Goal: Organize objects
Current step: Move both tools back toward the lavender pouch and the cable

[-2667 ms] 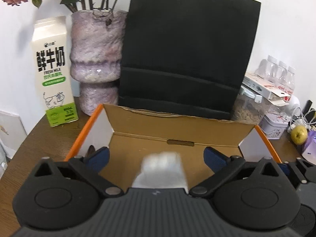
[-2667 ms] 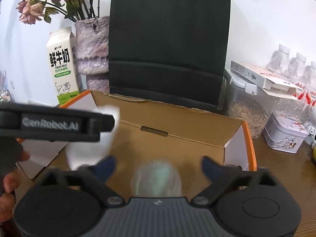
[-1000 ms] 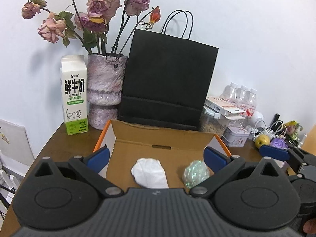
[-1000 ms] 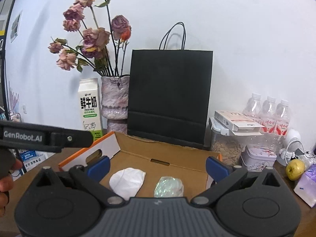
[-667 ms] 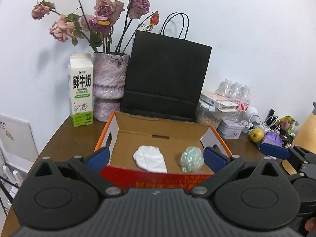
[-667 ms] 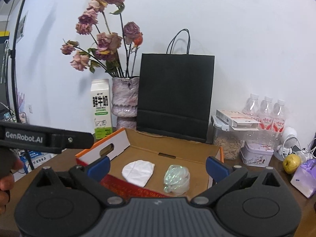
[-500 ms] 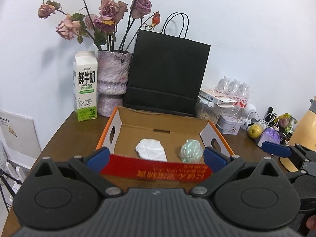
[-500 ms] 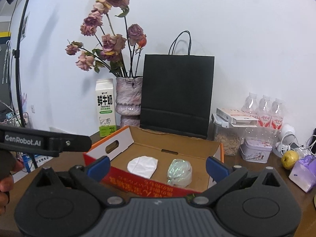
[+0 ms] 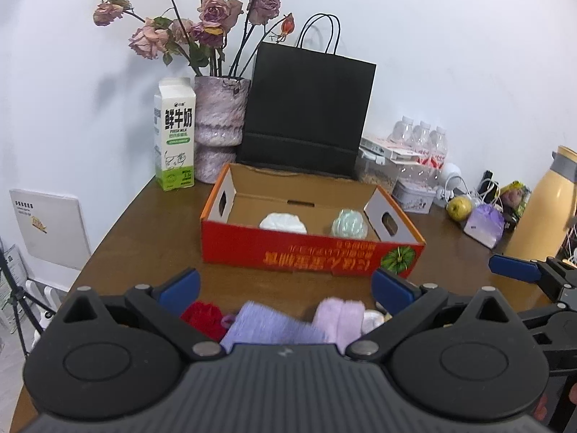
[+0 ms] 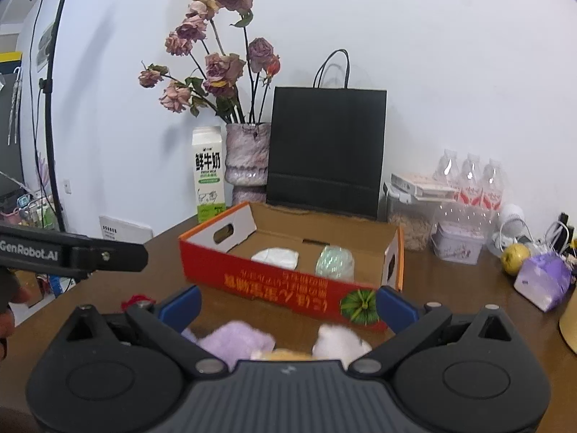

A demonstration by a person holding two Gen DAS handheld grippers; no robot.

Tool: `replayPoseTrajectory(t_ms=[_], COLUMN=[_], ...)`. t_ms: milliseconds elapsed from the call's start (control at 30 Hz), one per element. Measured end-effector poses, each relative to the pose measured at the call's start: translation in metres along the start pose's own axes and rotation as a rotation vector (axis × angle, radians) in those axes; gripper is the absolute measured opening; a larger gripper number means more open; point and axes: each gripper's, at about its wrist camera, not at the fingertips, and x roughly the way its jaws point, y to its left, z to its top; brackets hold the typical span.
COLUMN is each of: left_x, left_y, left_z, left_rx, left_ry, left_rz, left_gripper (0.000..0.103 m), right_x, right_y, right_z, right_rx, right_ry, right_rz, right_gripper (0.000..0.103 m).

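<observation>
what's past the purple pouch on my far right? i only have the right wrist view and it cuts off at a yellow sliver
observer: a tall yellow flask with a grey collar stands upright on the table there.
operator: anything between it and the pouch
observer: a dark snack packet with a green and yellow top, just behind the purple pouch.
operator: and the red bit low on my left, what is it
observer: a red fuzzy bundle, lying right beside a folded lilac cloth in front of the red box.
</observation>
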Motion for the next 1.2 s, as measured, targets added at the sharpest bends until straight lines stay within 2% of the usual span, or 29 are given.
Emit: replayPoseTrajectory(t_ms=[567, 967, 1200], left_x=[-0.042, -0.038, -0.028], left_y=[0.022, 0.031, 0.031], left_z=[-0.056, -0.084, -0.086], left_rx=[-0.016, 0.004, 0.009], left_ry=[0.067, 0.154, 0.177], left_rz=[0.022, 0.022, 0.013], left_gripper=[0.103, 0.103, 0.103], right_x=[-0.04, -0.04, -0.03], right_y=[0.014, 0.013, 0.016], right_z=[-0.056, -0.083, -0.087], right_rx=[0.013, 0.036, 0.024], right_ry=[0.085, 0.153, 0.185], right_rz=[0.004, 0.001, 0.011], right_gripper=[0.103, 0.103, 0.103])
